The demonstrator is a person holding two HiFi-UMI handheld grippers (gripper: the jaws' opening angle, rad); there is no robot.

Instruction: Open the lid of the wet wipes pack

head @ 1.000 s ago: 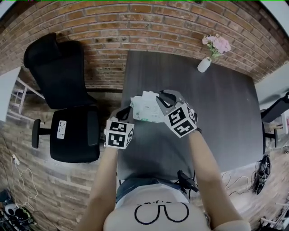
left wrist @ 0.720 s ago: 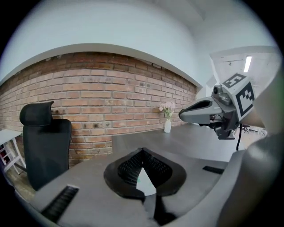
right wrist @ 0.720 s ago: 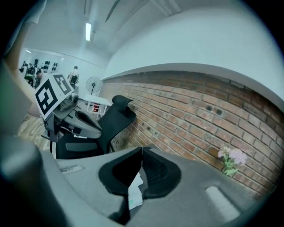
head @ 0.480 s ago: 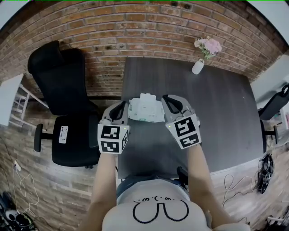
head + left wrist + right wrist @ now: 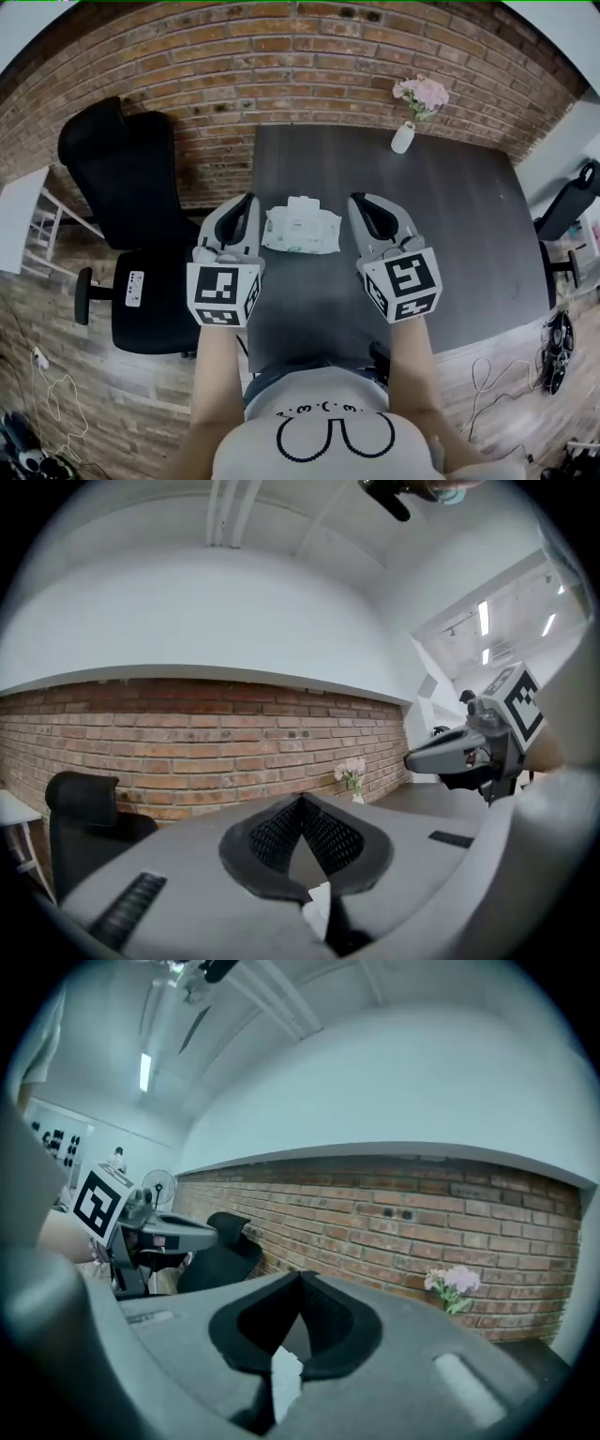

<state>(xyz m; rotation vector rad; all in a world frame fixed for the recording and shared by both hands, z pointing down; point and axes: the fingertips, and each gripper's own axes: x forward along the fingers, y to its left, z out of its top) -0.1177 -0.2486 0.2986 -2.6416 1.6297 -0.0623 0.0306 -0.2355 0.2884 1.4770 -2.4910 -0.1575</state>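
A moment ago both grippers were down at the wet wipes pack (image 5: 302, 230). Now they are up and pulled back toward the person. The left gripper (image 5: 242, 208) is on the left of the pack and the right gripper (image 5: 367, 208) is on the right, and neither touches it. The pack lies alone on the dark tabletop (image 5: 450, 244), in between them.

The right fingers (image 5: 328, 1321) have just closed and are pressed together with nothing in them. The left fingers (image 5: 272, 836) are pressed together too, and empty.

A white flap sticks up at the far edge of the pack. I think that is the lid, and it looks open, so the job seems done.
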